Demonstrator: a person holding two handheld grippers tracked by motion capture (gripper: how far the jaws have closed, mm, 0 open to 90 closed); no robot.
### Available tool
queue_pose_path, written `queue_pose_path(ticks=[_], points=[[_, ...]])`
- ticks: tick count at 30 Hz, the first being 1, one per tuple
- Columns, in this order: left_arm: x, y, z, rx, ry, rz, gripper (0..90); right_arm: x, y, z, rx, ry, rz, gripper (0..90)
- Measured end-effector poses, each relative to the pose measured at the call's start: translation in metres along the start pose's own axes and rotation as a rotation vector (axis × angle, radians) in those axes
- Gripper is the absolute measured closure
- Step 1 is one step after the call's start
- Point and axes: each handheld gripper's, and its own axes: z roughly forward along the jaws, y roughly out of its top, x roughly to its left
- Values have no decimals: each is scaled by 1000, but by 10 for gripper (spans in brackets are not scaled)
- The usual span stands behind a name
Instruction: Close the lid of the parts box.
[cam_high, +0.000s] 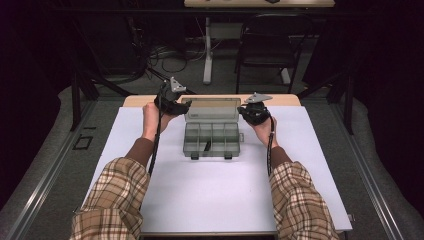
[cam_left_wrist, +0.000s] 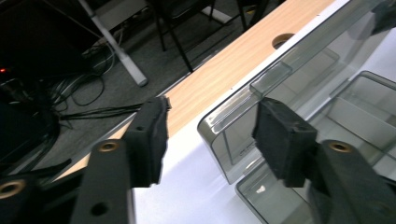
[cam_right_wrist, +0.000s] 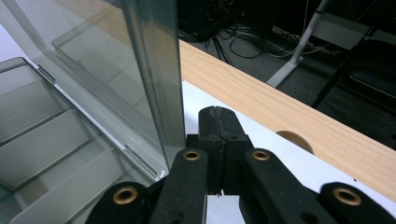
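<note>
A clear grey compartment box (cam_high: 212, 140) lies on the white mat, its lid (cam_high: 212, 110) standing up at the back. My left gripper (cam_high: 173, 104) hovers at the lid's left top corner (cam_left_wrist: 219, 125). Its jaws stand apart, the corner sits between the pads (cam_left_wrist: 280, 140) and I see no pad pressing on it. My right gripper (cam_high: 254, 114) is at the lid's right edge (cam_right_wrist: 159, 93). Its jaws are shut with nothing between them, just beside that edge (cam_right_wrist: 218, 128). One small dark item (cam_high: 207, 146) lies in a front compartment.
The white mat (cam_high: 220, 195) covers the wooden table, whose bare back strip (cam_right_wrist: 289, 107) has a round hole (cam_right_wrist: 295, 138). Beyond the table are a chair (cam_high: 267, 50), a white desk leg (cam_high: 207, 50) and loose cables (cam_high: 165, 57) on the floor.
</note>
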Motion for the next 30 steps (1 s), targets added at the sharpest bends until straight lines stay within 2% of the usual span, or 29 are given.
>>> queue_pose_path(ticks=[8,11,13,20,24,27,28,29,30], points=[[-3,1,1,14,-13,17,572,0,0,-1,3,0,-4,899],[-4,1,1,25,-16,46,616,0,0,-2,3,1,-3,898],[-5,2,1,28,-5,57,637,0,0,-2,5,-1,-1,894],[-5,1,1,30,-5,69,667,-1,1,-4,6,-3,-3,875],[-5,0,0,32,-4,84,674,-2,6,-17,-2,2,5,817],[-5,-1,0,28,-6,82,676,-4,11,-32,-16,10,4,764],[-5,-1,0,28,-6,82,676,-4,11,-32,-16,10,4,764],[-5,-1,0,27,-7,81,677,-4,15,-42,-20,15,-2,720],[-5,-1,0,27,-7,81,677,-4,15,-42,-20,15,-2,720]])
